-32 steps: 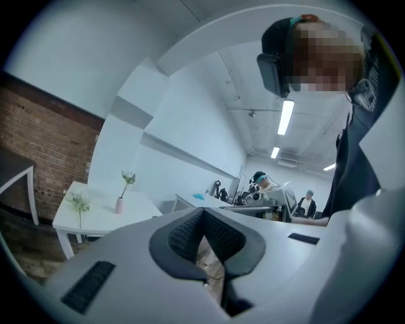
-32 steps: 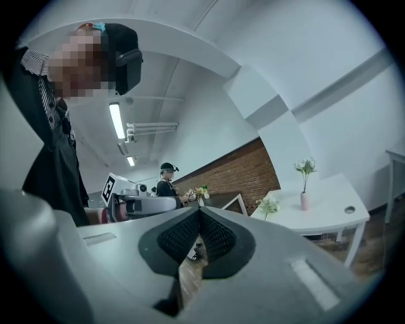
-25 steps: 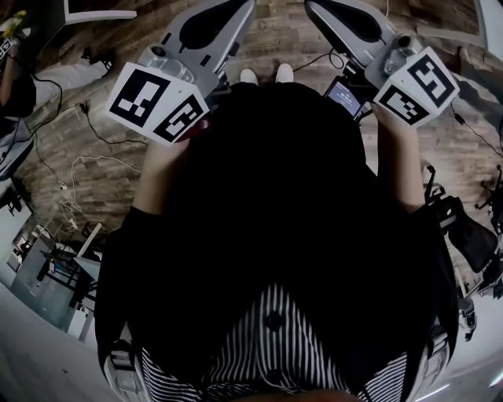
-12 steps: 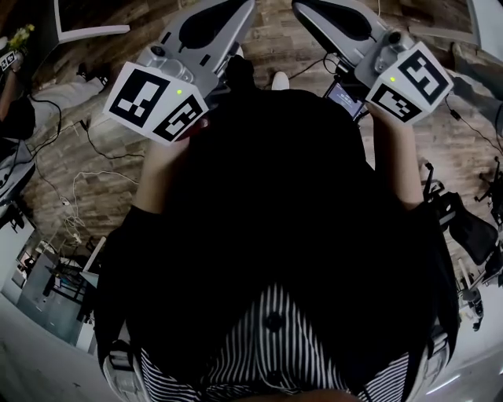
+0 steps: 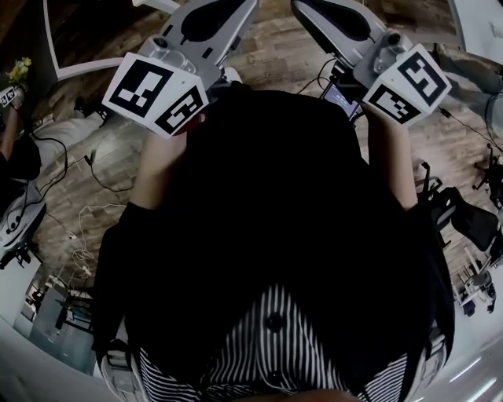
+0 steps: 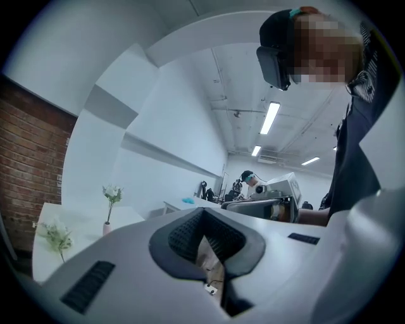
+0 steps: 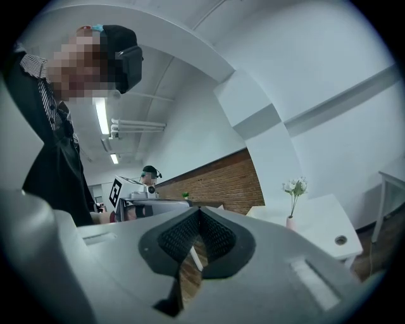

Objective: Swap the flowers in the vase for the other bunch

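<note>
In the left gripper view a small pink vase with white flowers [image 6: 111,201] stands on a white table [image 6: 82,221]. A second pale bunch [image 6: 57,235] sits nearer on that table. The right gripper view shows the same vase of white flowers [image 7: 293,197] on the white table [image 7: 329,218], far off to the right. My left gripper [image 6: 202,212] and right gripper [image 7: 200,212] are both shut with nothing in them. In the head view both are held up in front of my chest, the left gripper [image 5: 224,16] and the right gripper [image 5: 330,12] pointing away over the floor.
Cables [image 5: 86,228] trail over the wooden floor at the left. A chair base [image 5: 464,220] stands at the right. A small lit screen [image 5: 339,98] hangs by my right hand. Another person with a gripper [image 6: 253,180] stands in the background, and a brick wall [image 7: 215,183] lies beyond.
Both grippers have shifted together over the floor. The floor has slid in the head view, and the white table's edge has come further into sight at the upper left. Both jaws stay shut.
</note>
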Demonstrator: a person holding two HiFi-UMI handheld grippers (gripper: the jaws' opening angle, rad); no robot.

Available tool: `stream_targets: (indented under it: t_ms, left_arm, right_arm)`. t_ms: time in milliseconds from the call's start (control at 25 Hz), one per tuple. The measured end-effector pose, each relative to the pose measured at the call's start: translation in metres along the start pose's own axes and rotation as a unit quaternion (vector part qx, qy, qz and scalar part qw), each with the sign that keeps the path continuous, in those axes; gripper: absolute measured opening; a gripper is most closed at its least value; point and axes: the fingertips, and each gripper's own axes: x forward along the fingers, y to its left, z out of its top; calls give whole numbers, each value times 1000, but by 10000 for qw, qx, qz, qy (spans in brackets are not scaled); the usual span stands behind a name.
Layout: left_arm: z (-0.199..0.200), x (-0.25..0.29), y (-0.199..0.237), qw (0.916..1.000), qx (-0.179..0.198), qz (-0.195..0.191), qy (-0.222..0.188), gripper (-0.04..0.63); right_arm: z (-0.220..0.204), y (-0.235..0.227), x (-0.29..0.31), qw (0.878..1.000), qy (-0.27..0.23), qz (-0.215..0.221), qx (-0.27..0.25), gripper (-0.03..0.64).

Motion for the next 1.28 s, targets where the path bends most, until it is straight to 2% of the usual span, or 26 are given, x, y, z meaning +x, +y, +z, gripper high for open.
stream_targets:
  t_ms: [200, 480, 680, 960, 1160, 1280]
  left_arm:
    - [16, -10, 47, 9998, 6, -78, -175, 6]
    - [23, -27, 107, 9995, -82, -129, -293, 6]
    - [17, -43, 151, 9994, 29, 47, -341, 6]
    - [10, -50, 177, 9993, -9, -280, -245, 6]
    - [8, -68, 195, 9998, -46, -37, -181, 6]
    - [6, -67, 189, 9999, 22, 127, -65, 6]
  right_arm:
    - [3, -10, 47, 9998, 163, -88, 15, 3]
    - [4, -38, 97, 9985, 290, -451, 133, 3]
    - [7, -48, 135, 9980, 241, -556, 187, 3]
    - [4, -60, 163, 9967, 395, -657, 264, 3]
    - [-3, -59, 182, 9968, 576, -460, 314, 3]
    - [3, -63, 178, 9970, 647, -286, 309, 3]
